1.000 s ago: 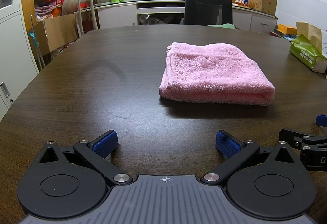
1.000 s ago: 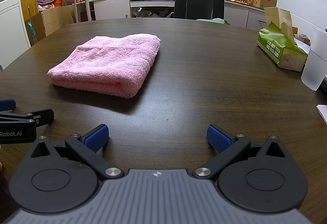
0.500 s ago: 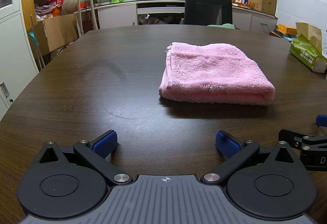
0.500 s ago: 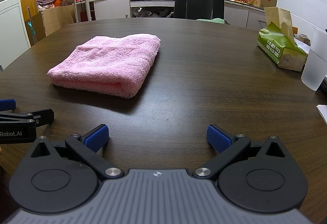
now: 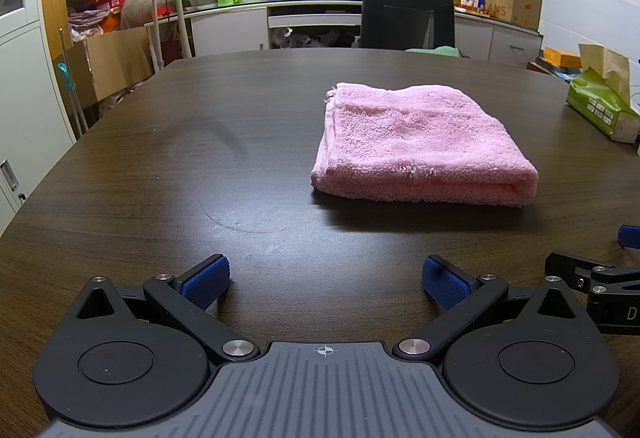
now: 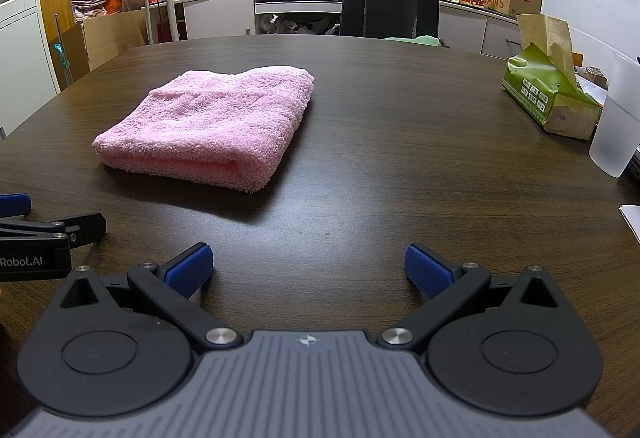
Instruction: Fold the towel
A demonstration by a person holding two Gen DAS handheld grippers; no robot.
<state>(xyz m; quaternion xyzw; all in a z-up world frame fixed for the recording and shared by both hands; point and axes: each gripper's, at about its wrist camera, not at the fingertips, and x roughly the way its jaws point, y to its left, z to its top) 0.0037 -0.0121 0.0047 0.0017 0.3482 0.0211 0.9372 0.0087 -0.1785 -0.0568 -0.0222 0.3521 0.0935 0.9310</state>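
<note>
Both grippers are sitting low over the dark tabletop, side by side. Left gripper is holding its blue pads spread wide with nothing between them; right gripper is doing the same. A pink towel, already folded into a thick rectangle, is lying flat ahead, well apart from both. Off right, a green tissue pack is resting near a frosted cup.
</note>
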